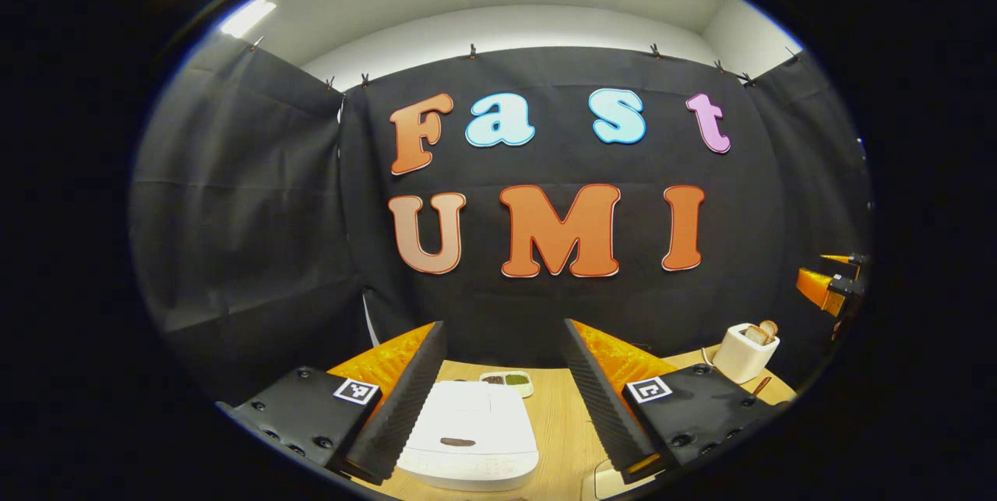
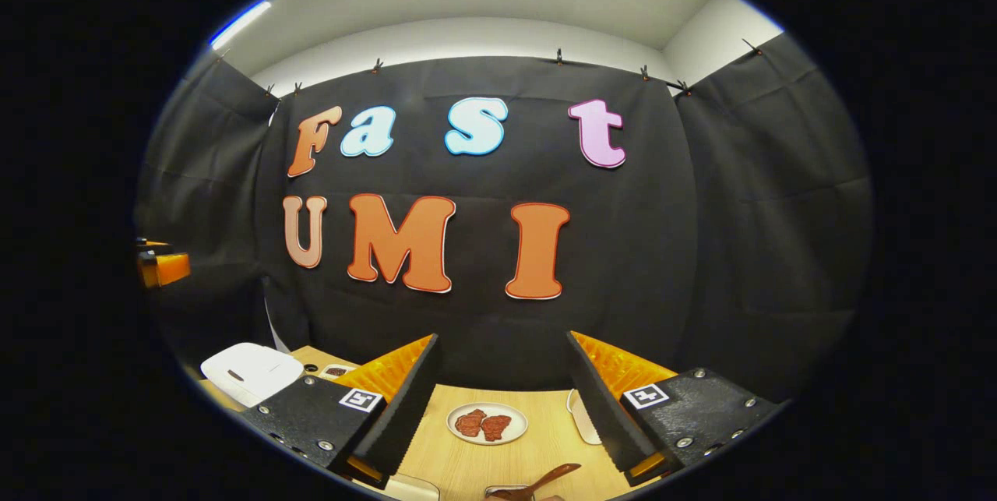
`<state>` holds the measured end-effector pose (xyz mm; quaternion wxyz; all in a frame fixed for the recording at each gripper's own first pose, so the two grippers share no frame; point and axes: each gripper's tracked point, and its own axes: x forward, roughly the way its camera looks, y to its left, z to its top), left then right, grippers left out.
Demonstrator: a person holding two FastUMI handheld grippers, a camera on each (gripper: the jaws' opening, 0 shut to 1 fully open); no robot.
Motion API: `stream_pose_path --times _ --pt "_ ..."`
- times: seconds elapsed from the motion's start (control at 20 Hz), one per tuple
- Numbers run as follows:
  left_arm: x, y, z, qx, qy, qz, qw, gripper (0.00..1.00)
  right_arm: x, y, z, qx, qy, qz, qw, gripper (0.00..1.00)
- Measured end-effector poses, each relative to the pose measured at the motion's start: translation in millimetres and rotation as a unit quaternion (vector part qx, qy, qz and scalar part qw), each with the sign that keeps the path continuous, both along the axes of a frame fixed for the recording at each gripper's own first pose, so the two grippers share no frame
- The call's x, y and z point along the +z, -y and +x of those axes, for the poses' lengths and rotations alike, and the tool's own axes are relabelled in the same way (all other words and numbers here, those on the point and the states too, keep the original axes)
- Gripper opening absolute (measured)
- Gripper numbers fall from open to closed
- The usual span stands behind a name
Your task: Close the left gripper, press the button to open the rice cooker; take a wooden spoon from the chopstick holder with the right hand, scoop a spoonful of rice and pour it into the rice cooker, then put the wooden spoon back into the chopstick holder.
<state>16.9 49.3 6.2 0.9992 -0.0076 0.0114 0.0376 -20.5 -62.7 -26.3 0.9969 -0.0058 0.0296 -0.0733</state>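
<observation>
Rice cooker (image 1: 473, 433): white, lid lying shut, sitting on the wooden table (image 1: 557, 423) directly ahead of the left gripper (image 1: 505, 400) and framed between its two fingers; in the right gripper view it is showing at the far left (image 2: 251, 371). Left gripper: fingers standing wide apart, gripping nothing, hovering above the cooker and touching neither lid nor button; it is not yet closed for the press. Right gripper (image 2: 505, 407): fingers likewise standing apart and empty, hanging over a small plate of reddish food (image 2: 487, 423). Wooden spoon (image 2: 545, 479): a brown handle is showing at the bottom edge of the right gripper view, apart from both fingers. Chopstick holder: cannot be told for certain. Progress, judged: nothing is done; closing, pressing, fetching, scooping, pouring and returning are all remaining.
</observation>
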Motion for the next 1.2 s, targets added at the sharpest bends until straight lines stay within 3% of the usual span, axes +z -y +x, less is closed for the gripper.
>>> stream_pose_path --times 0.3,0.5,0.55,0.6,0.75,0.9,1.05,1.2 --pt "-14.1 -18.9 17.6 0.013 -0.029 0.001 0.999 0.98 -21.5 12.6 -7.1 -0.023 -0.028 0.005 0.999 1.00" --pt "-22.0 -33.8 31.3 0.026 -0.048 0.011 0.998 0.99 -31.2 24.4 -12.8 -0.042 -0.041 0.008 0.998 0.97" --pt "-25.5 -35.1 34.4 0.027 -0.055 0.007 0.998 0.96 -33.8 27.8 -13.8 -0.046 -0.045 0.009 0.998 0.92" --pt "-29.0 -34.6 37.8 0.027 -0.061 0.002 0.998 1.00 -35.4 29.3 -15.1 -0.050 -0.048 0.010 0.998 0.96" --pt "-48.2 -38.6 51.9 0.017 -0.096 -0.008 0.995 0.75 -38.7 36.2 -19.7 -0.064 -0.054 0.008 0.997 0.96" --pt "-69.2 -50.4 61.1 0.024 -0.141 0.004 0.990 0.10 -43.3 42.5 -30.0 -0.078 -0.059 0.000 0.995 1.00" --pt "-93.3 -51.4 71.7 0.020 -0.187 -0.009 0.982 0.02 -50.6 49.4 -41.6 -0.094 -0.068 0.000 0.993 0.93" --pt "-134.8 -53.2 80.6 0.016 -0.271 -0.055 0.961 0.05 -53.5 57.9 -51.3 -0.113 -0.074 0.005 0.991 0.97"
